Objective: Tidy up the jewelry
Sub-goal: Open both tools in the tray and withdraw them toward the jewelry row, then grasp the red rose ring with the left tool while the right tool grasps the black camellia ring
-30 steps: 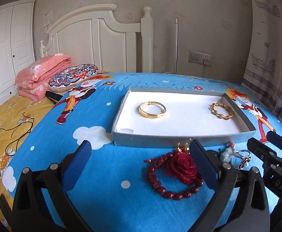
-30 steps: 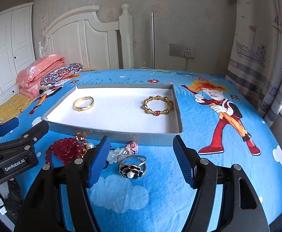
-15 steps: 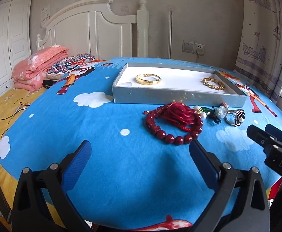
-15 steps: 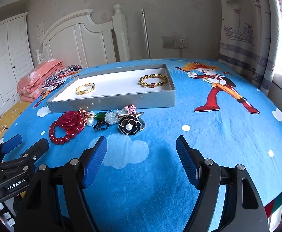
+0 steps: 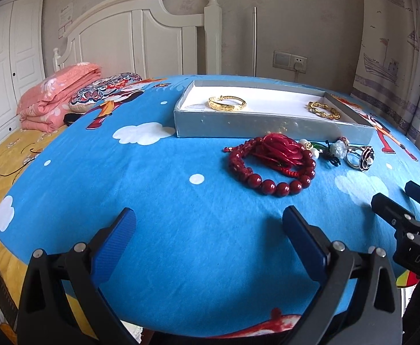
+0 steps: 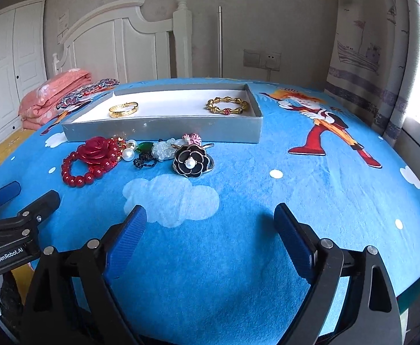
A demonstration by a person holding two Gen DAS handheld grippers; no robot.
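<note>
A grey tray (image 5: pixel 270 125) (image 6: pixel 164 128) with a white floor lies on the blue bedspread and holds a plain gold bangle (image 5: pixel 227 103) (image 6: pixel 123 109) and a jointed gold bracelet (image 5: pixel 323 109) (image 6: pixel 227 105). In front of it lies a heap: a red bead bracelet with a red rose (image 5: pixel 273 162) (image 6: pixel 90 158), pearls, a green and a pale stone, and a black flower ring (image 6: pixel 191 160) (image 5: pixel 362 156). My left gripper (image 5: pixel 210 224) stands open near the bed's front edge, short of the red beads. My right gripper (image 6: pixel 210 218) is open with its jaws still opening and nothing between them, short of the ring.
A folded pink quilt (image 5: pixel 56 97) and a patterned pillow (image 5: pixel 106 90) lie at the far left before the white headboard (image 5: pixel 141 40). A wardrobe stands at the left, a curtain (image 6: pixel 382 57) at the right. The bedspread's front edge curves just under both grippers.
Both grippers have drawn back and sunk from above the jewelry heap to the bed's front edge. The right gripper's jaws stand wider than before. The jewelry has not moved.
</note>
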